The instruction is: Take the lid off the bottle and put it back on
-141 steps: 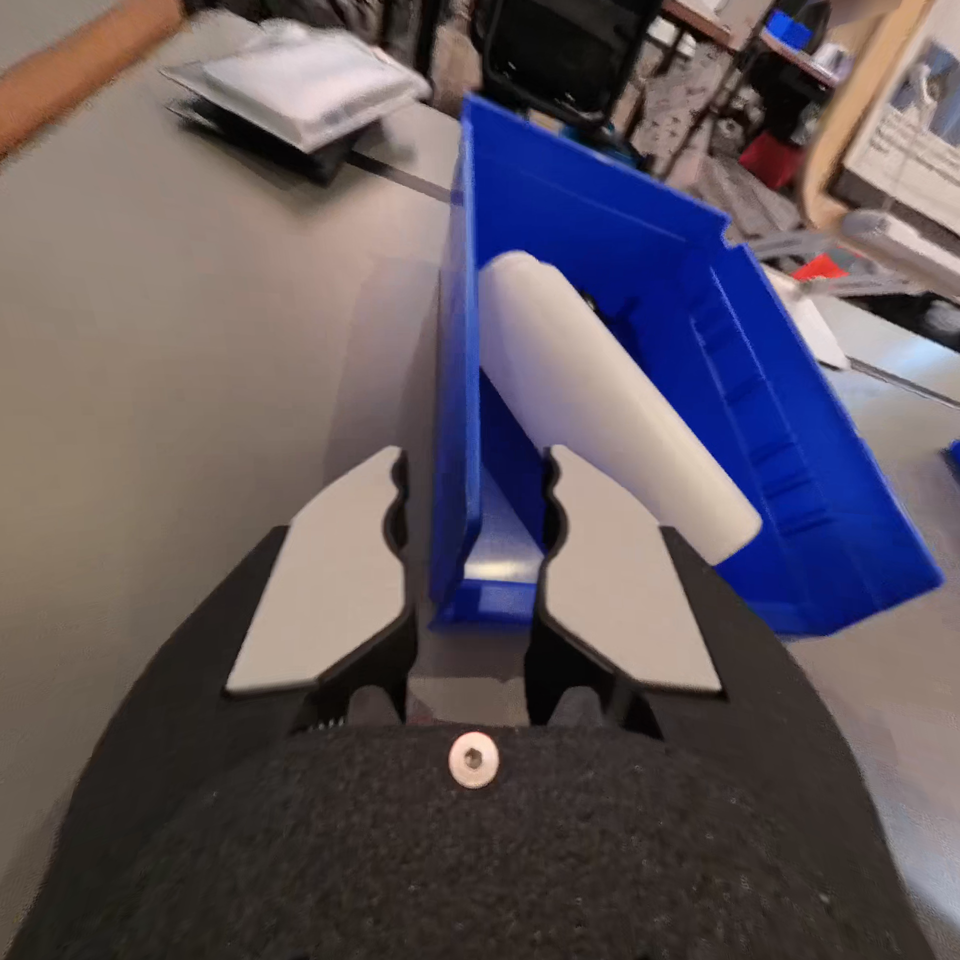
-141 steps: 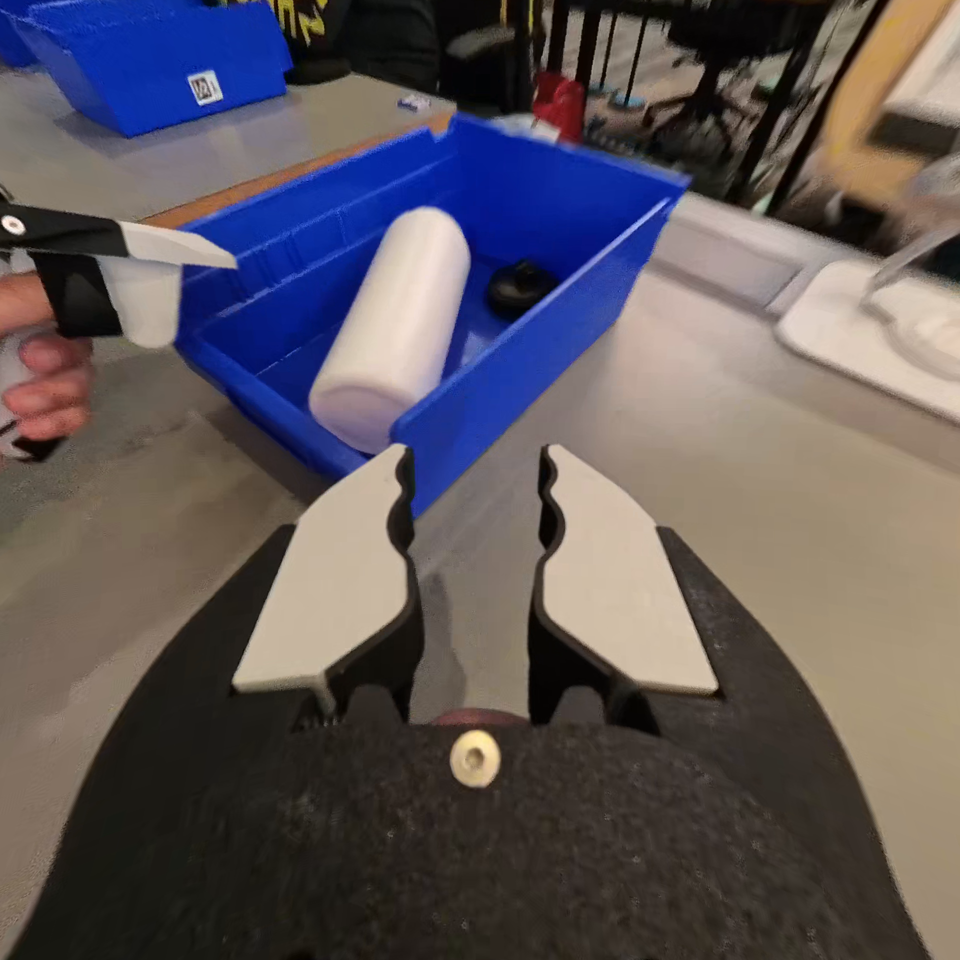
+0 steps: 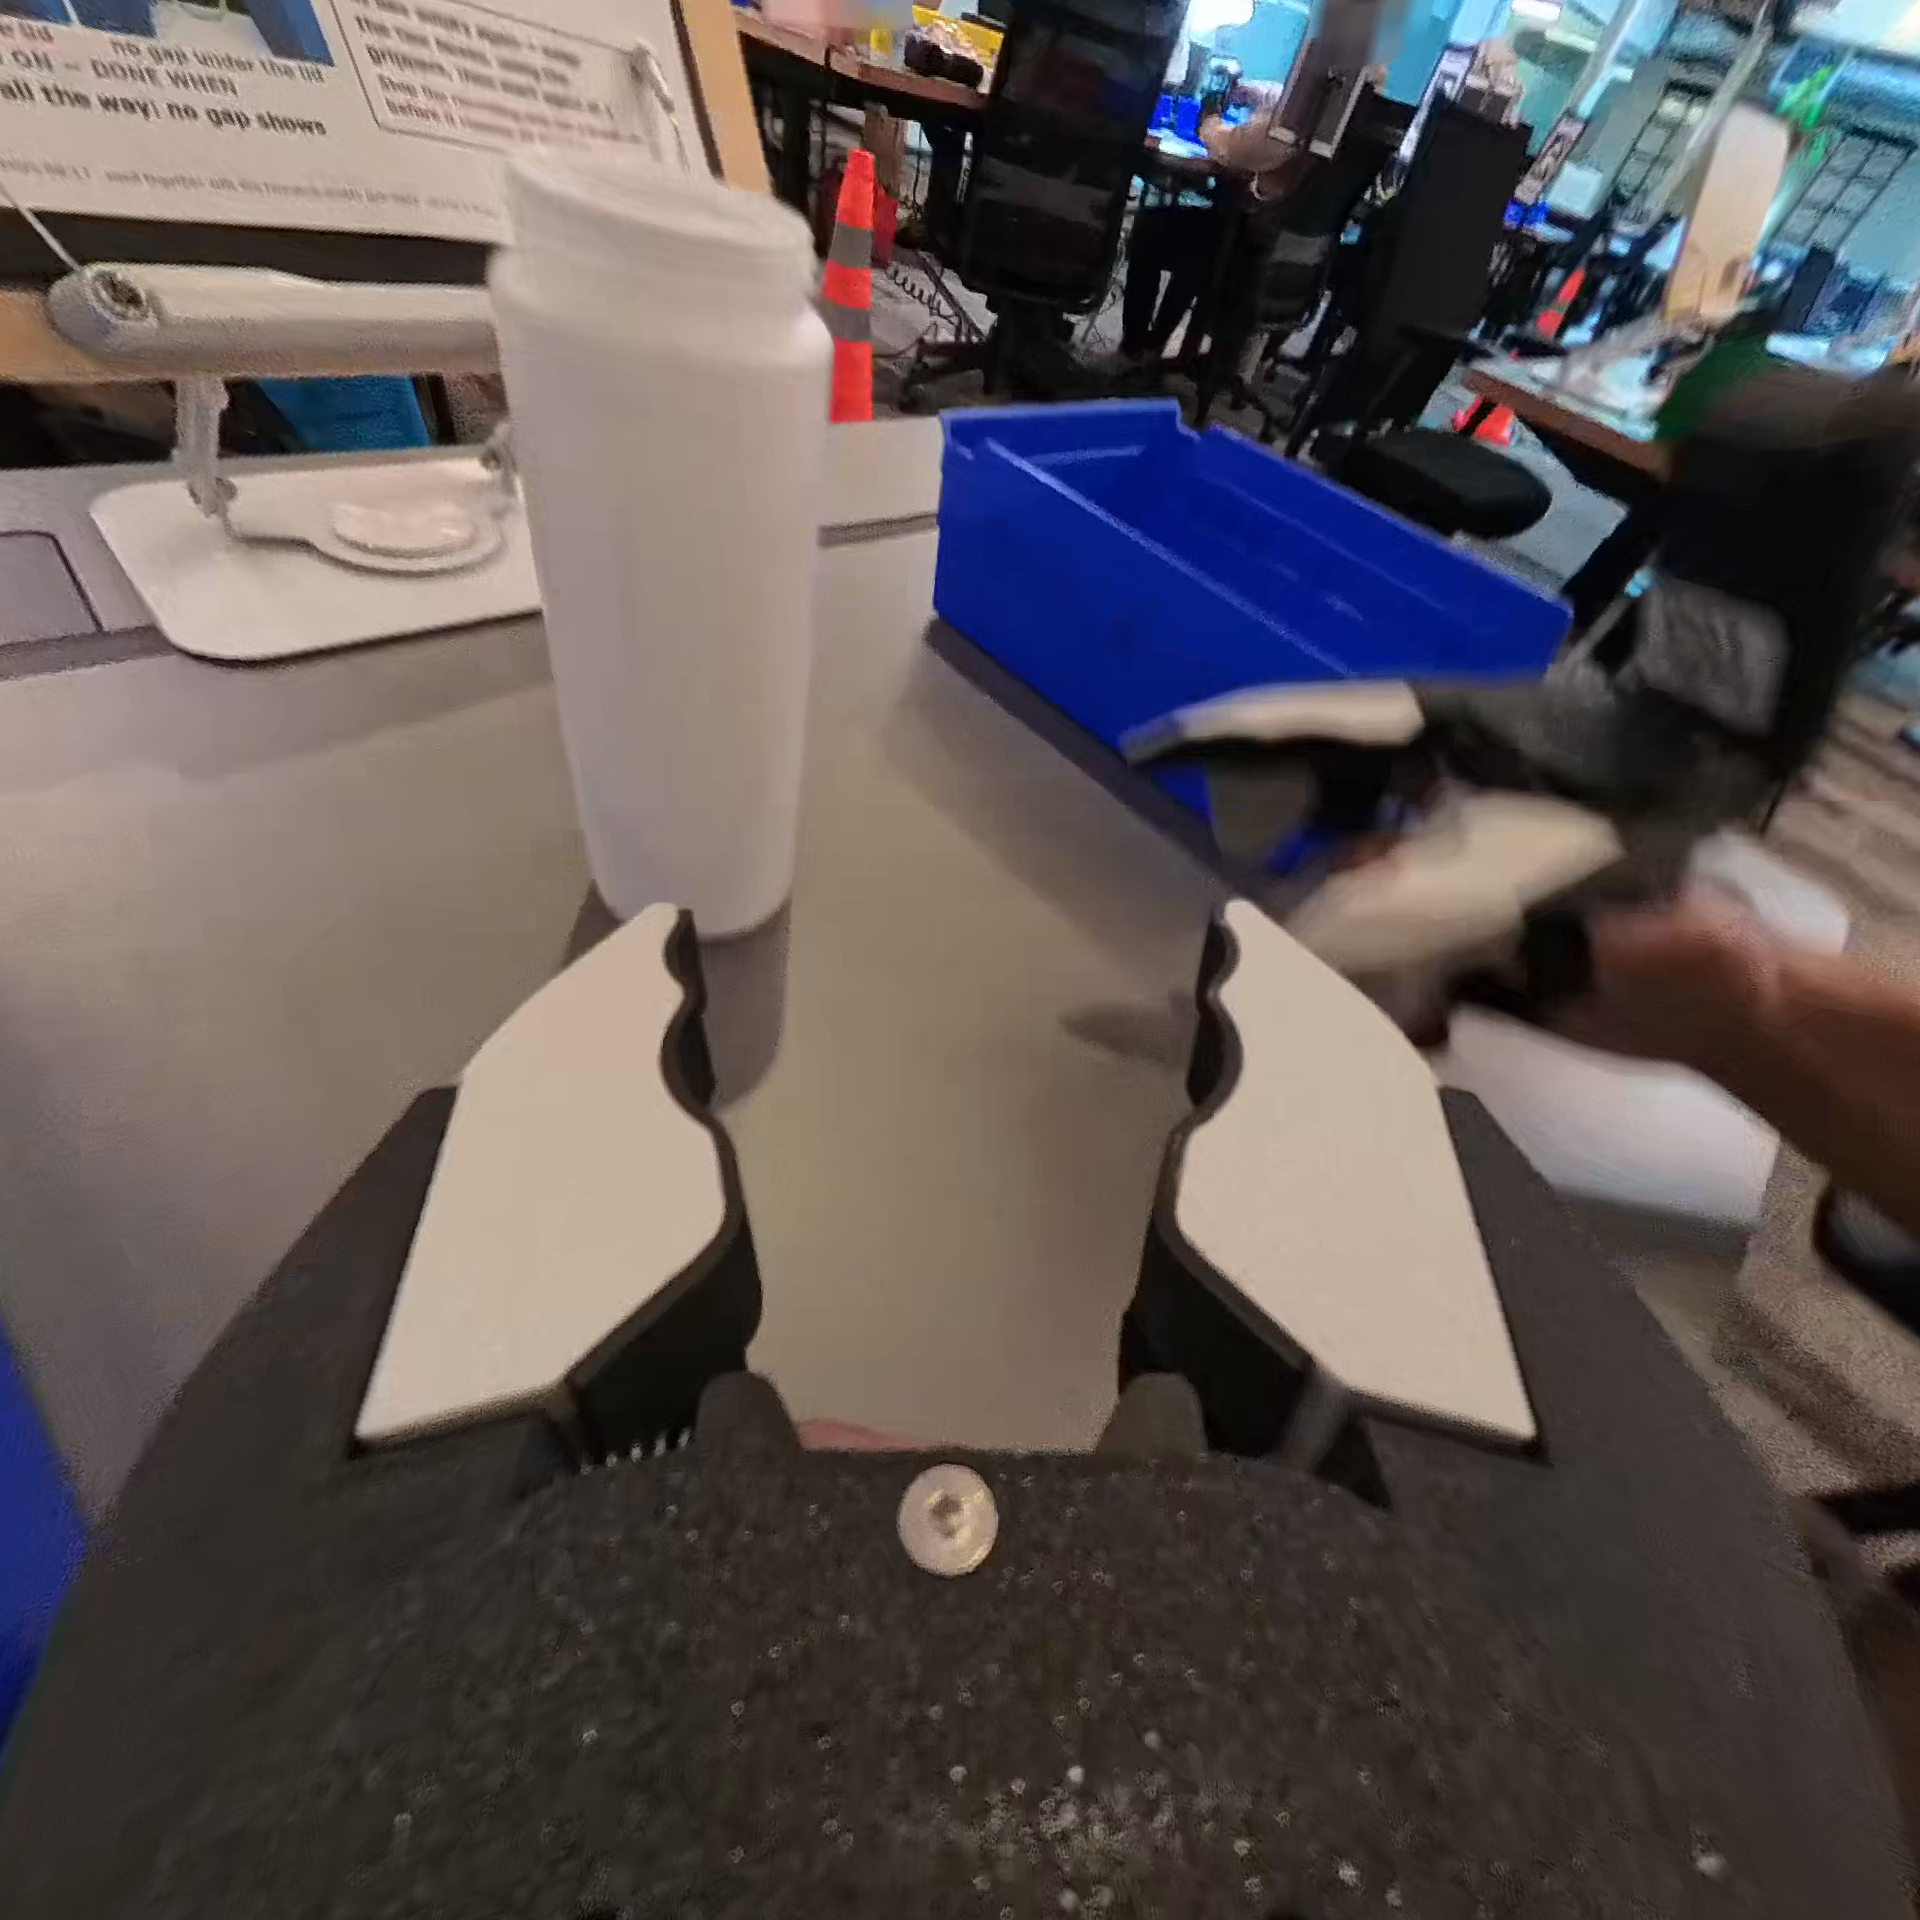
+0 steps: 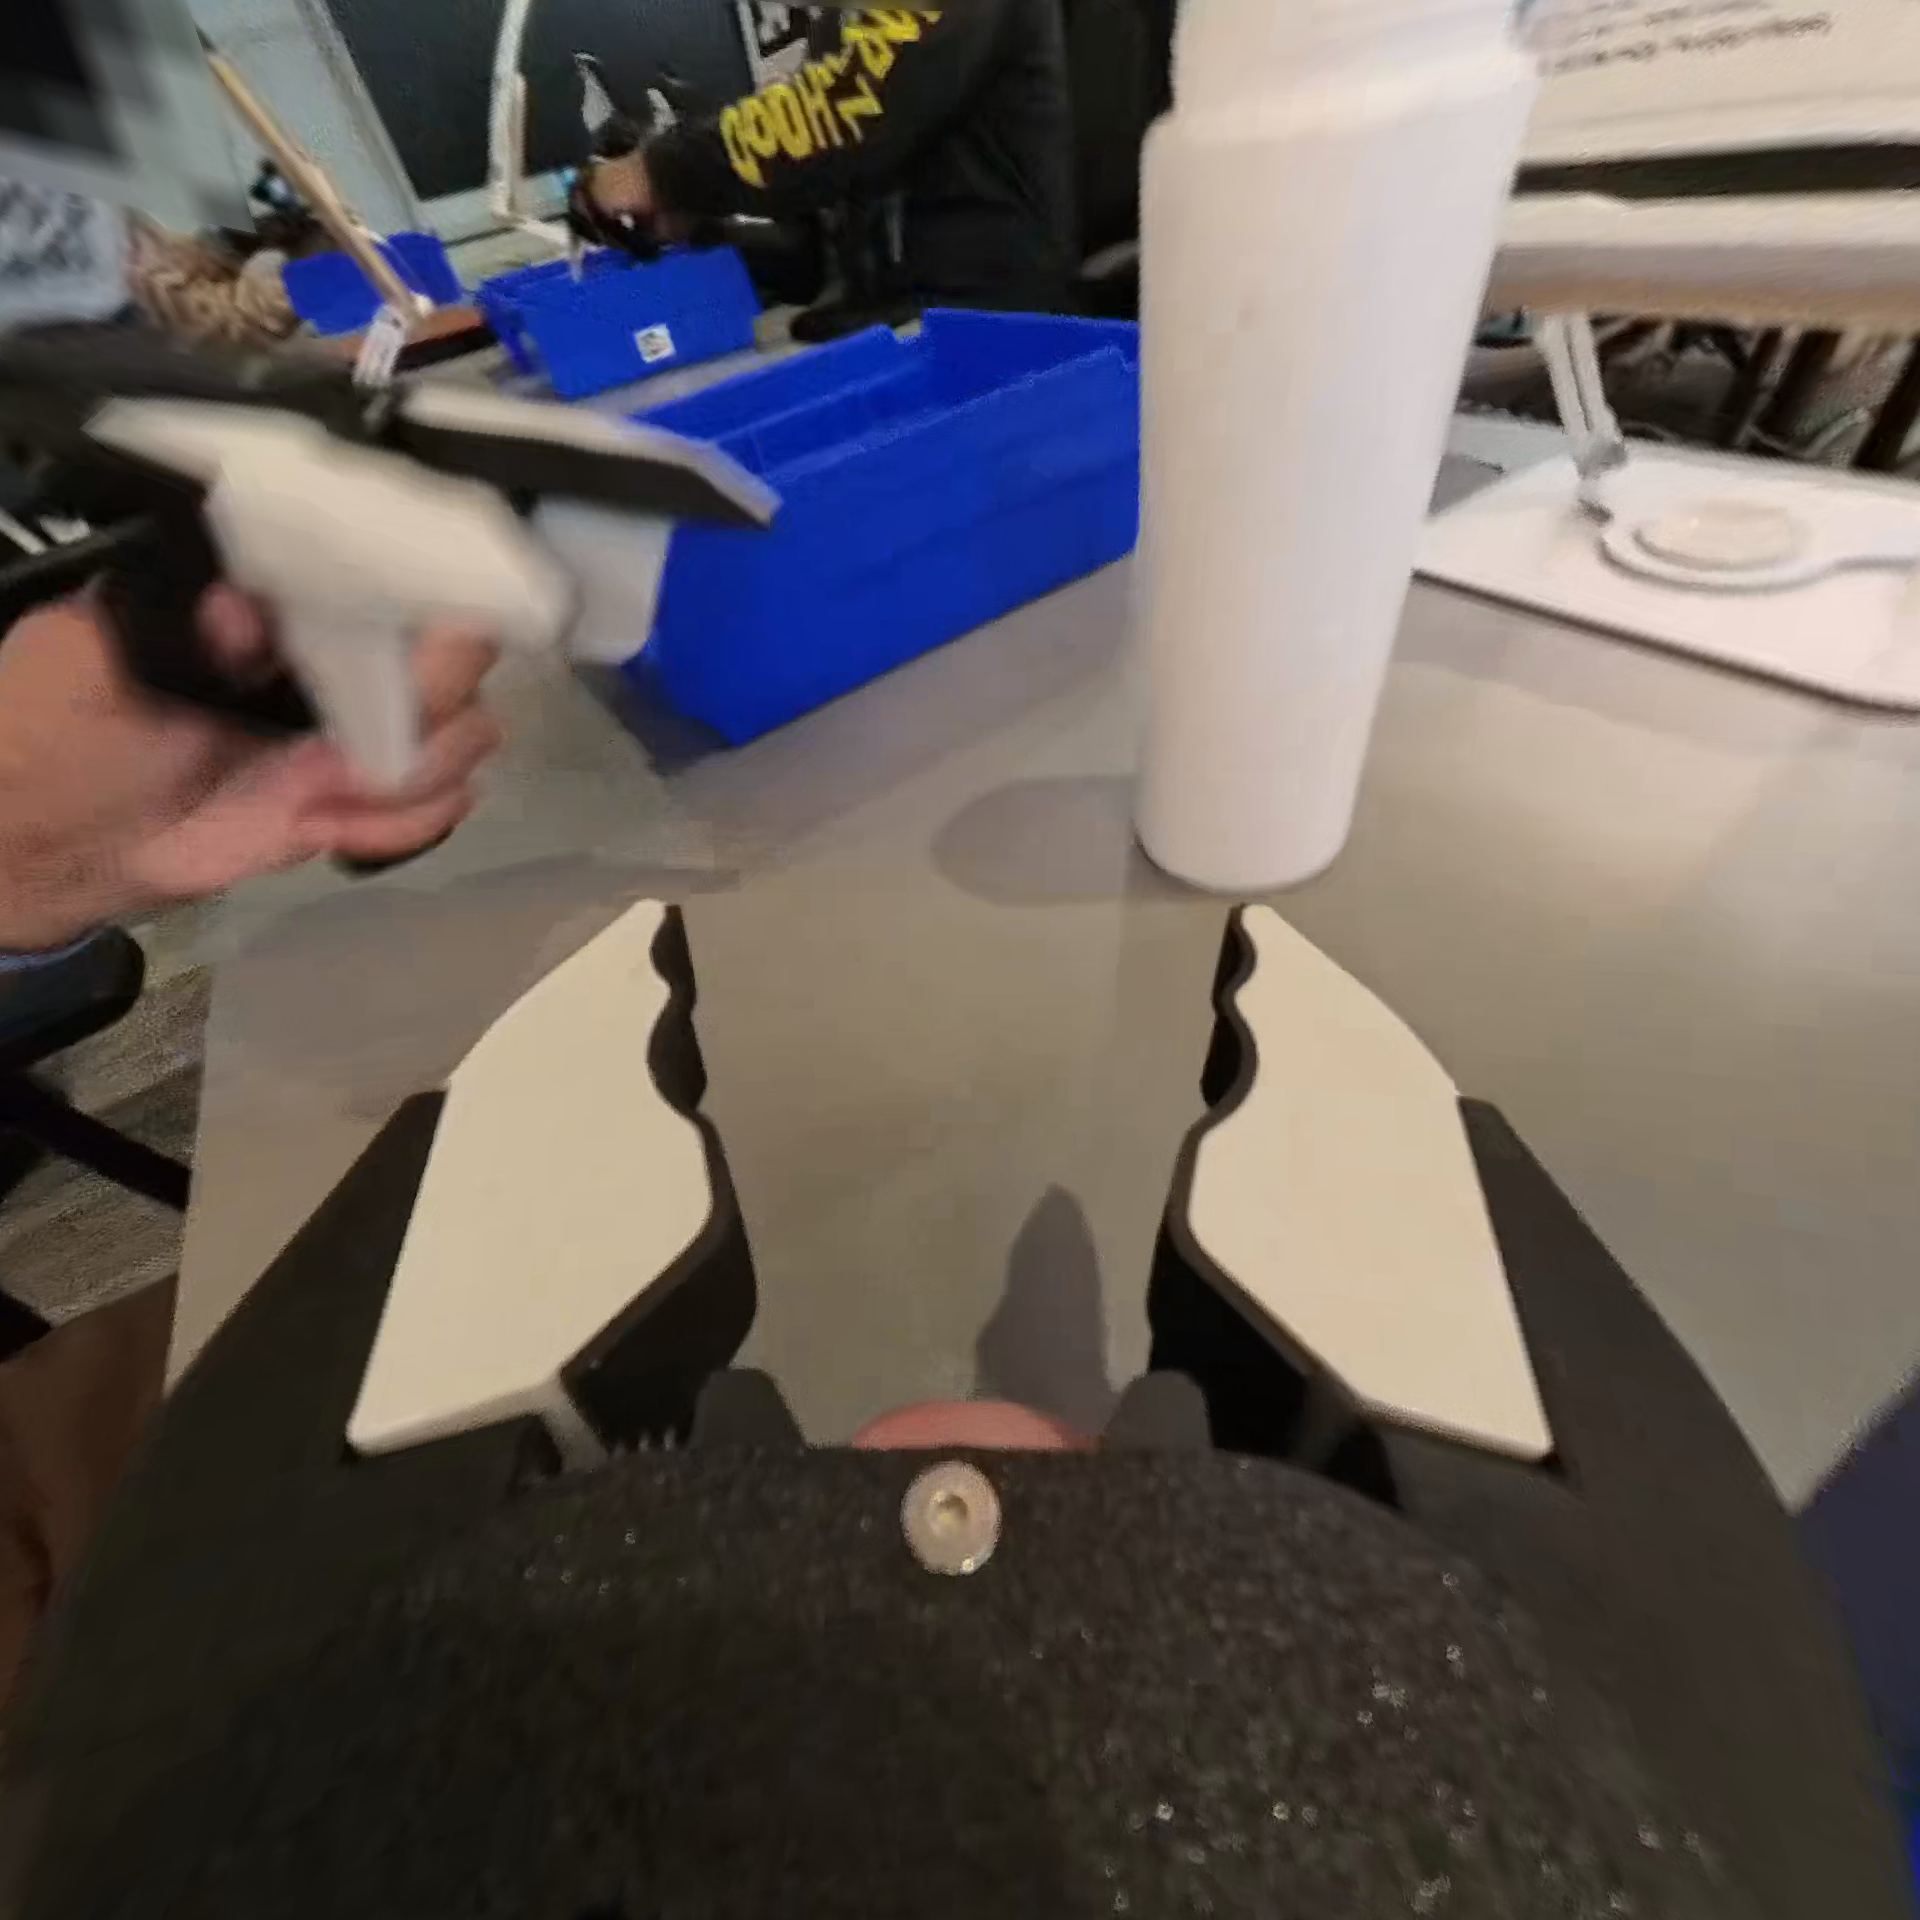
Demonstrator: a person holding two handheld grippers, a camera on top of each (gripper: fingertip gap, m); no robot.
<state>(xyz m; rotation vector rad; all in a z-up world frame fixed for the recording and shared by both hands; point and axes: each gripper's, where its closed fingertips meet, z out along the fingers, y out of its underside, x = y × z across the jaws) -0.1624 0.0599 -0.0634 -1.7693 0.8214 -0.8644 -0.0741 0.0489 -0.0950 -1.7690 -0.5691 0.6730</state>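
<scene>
- Nearest, we see the left gripper (image 3: 951, 935) and the right gripper (image 4: 951, 925), each with its jaws spread wide over bare tabletop and nothing between the pads.
- Just beyond the fingertips, we find the white bottle (image 3: 665, 540) standing upright on the table, long axis vertical, its threaded neck bare and no lid on it.
- We note the deciding relation: the bottle lies ahead and left of the left gripper's midline, ahead and right of the right gripper's. Neither touches it; which is nearer we cannot tell.
- We see no lid in either view, so we judge that it must be found first.
- Farther off, a blue bin (image 3: 1195, 561) rests on the smooth grey table (image 3: 260, 883).
- Beyond, we make out a busy workroom with chairs, desks and an orange cone (image 3: 852, 270).
</scene>
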